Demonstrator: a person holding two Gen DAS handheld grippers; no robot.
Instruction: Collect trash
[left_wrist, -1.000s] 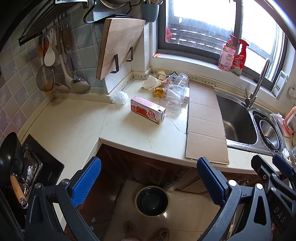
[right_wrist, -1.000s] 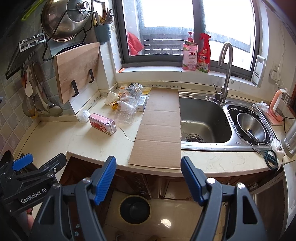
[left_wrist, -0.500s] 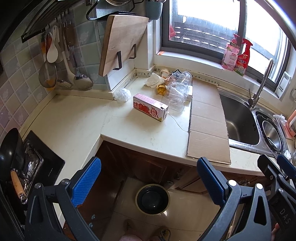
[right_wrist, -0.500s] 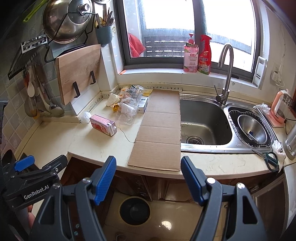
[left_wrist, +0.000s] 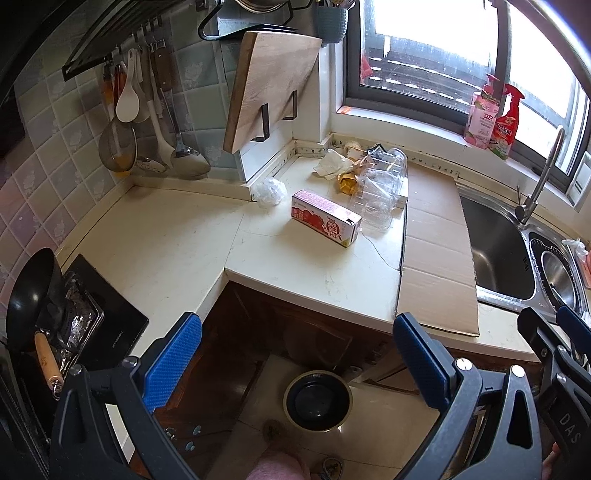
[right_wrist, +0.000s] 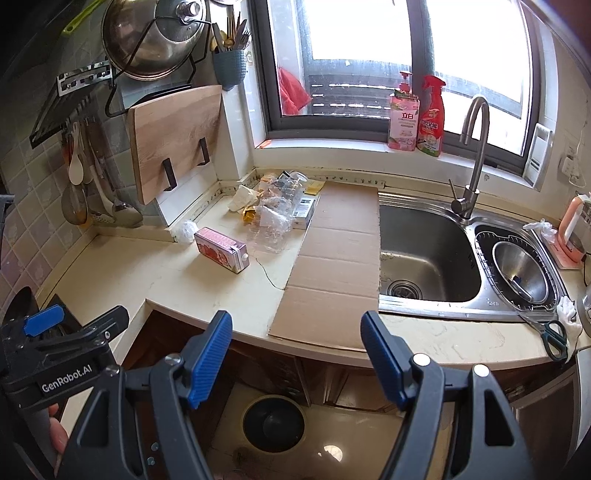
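Observation:
Trash lies on the cream counter (left_wrist: 177, 236): a pink milk carton (left_wrist: 325, 217) (right_wrist: 221, 249) on its side, a crushed clear plastic bottle (left_wrist: 380, 188) (right_wrist: 277, 214), a crumpled white tissue (left_wrist: 332, 164), a balled plastic bag (left_wrist: 269, 190) (right_wrist: 184, 230) and a flattened cardboard sheet (left_wrist: 436, 254) (right_wrist: 332, 266). A round black bin (left_wrist: 317, 400) (right_wrist: 273, 422) stands on the floor below. My left gripper (left_wrist: 295, 350) and right gripper (right_wrist: 295, 350) are both open and empty, held in front of the counter edge above the bin.
A steel sink (right_wrist: 424, 254) with tap is on the right, scissors (right_wrist: 550, 334) at its front edge. A cutting board (left_wrist: 266, 88) and utensils (left_wrist: 147, 122) hang on the wall. A wok (left_wrist: 29, 295) sits on the stove at left. Bottles (right_wrist: 417, 114) stand on the sill.
Both grippers have moved a little forward and up toward the counter. Both jaws stay open. Nothing on the counter has moved.

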